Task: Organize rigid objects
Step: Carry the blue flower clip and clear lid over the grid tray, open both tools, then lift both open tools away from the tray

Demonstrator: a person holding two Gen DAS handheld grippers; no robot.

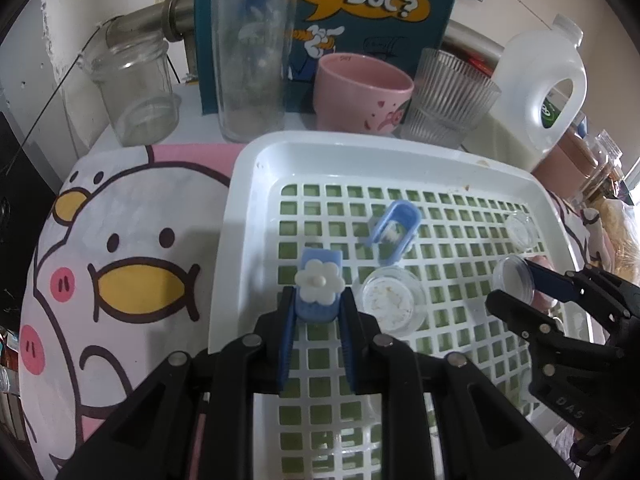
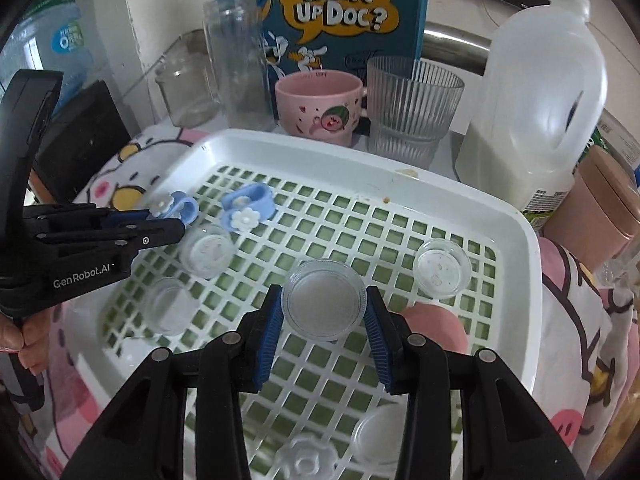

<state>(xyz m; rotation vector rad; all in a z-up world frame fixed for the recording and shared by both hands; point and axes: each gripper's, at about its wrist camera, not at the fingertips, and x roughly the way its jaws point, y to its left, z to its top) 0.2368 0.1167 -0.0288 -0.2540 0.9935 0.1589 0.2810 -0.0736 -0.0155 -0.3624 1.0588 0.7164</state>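
Nearest, our left gripper [image 1: 318,304] is clamped on a blue clip [image 1: 318,286] with a white flower, held over the white tray [image 1: 248,184], and our right gripper [image 2: 325,312] is pinched on a small clear dish [image 2: 324,304] above the tray's grid. Farther in, we see a second blue clip [image 2: 248,204] and more clear dishes lying in the tray. Behind it stand a pink cup [image 2: 320,100], a ribbed glass [image 2: 412,96], a tall jar [image 2: 240,60] and a milk jug [image 2: 536,100].

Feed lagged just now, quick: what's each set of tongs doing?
Left tongs: closed on the blue flower clip.
Right tongs: closed on a clear round dish, over the white tray.
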